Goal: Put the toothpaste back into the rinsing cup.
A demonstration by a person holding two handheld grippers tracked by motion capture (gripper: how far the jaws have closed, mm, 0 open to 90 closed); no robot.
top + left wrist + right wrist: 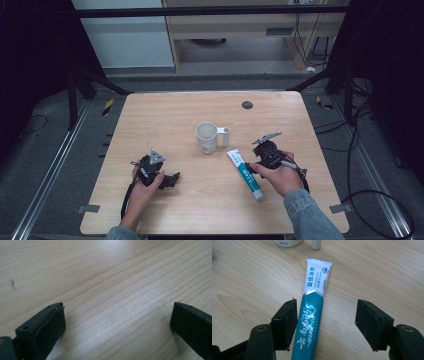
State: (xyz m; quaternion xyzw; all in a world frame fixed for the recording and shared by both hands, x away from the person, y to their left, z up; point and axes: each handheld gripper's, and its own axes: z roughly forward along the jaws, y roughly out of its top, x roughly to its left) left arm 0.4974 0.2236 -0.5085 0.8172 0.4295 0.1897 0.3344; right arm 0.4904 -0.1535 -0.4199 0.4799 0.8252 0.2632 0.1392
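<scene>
A teal and white toothpaste tube lies flat on the wooden table, right of centre, its cap toward the person. My right gripper stands open at the tube's right side. In the right gripper view the tube lies between the jaws of the right gripper, close against the left one, with a wide gap to the other. My left gripper rests low at the front left. Its jaws are wide open over bare wood in the left gripper view.
A white mug with its handle to the right stands at the table's centre, just beyond the tube's flat end; its base shows at the top of the right gripper view. A small dark round spot marks the far side.
</scene>
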